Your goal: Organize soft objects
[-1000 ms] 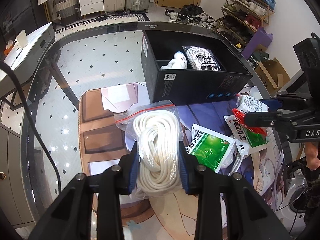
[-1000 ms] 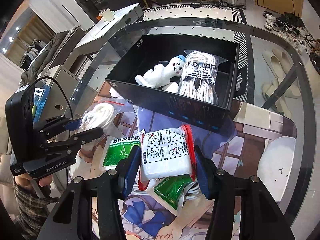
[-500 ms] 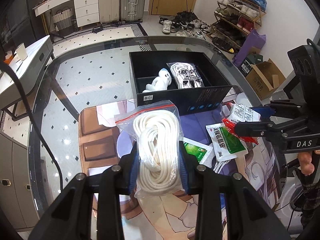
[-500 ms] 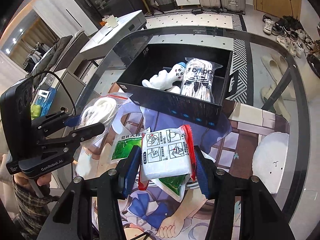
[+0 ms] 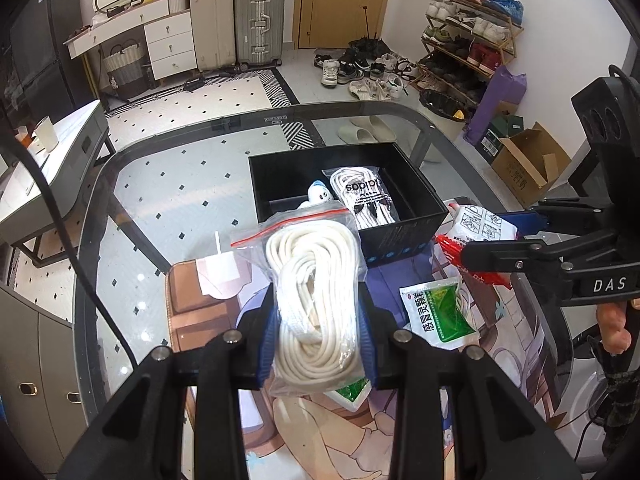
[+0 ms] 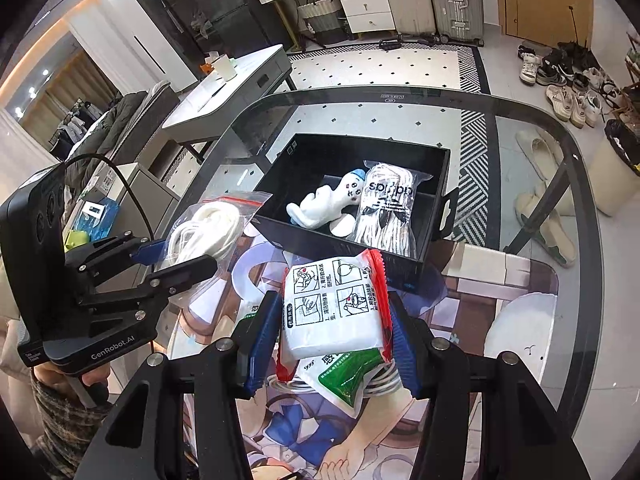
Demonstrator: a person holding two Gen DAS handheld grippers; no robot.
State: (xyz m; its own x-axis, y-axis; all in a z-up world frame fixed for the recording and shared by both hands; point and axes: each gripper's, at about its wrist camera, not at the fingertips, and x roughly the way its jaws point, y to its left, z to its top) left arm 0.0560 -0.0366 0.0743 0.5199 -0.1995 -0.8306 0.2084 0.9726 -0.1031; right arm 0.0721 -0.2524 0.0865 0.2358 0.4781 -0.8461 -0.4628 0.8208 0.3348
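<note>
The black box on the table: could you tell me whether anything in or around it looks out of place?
Nothing looks damaged. In the black box, the plush toy lies on its side, against the adidas bag. A green sachet lies loose on the mat, outside the box.

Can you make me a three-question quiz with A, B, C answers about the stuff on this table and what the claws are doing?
1. Where is the white plush toy?
A. Inside the black box
B. On the floor
C. In the left claw

2. What colour is the zip strip on the bag of white rope?
A. Blue
B. Red
C. Yellow

3. What is the right claw doing?
A. Hanging open
B. Gripping the box
C. Squeezing the white packet with red edges

Answers: 1 A, the toy lies in the box beside the adidas bag. 2 B, a red strip runs along the bag's top. 3 C, the blue pads press both sides of the packet.
</note>
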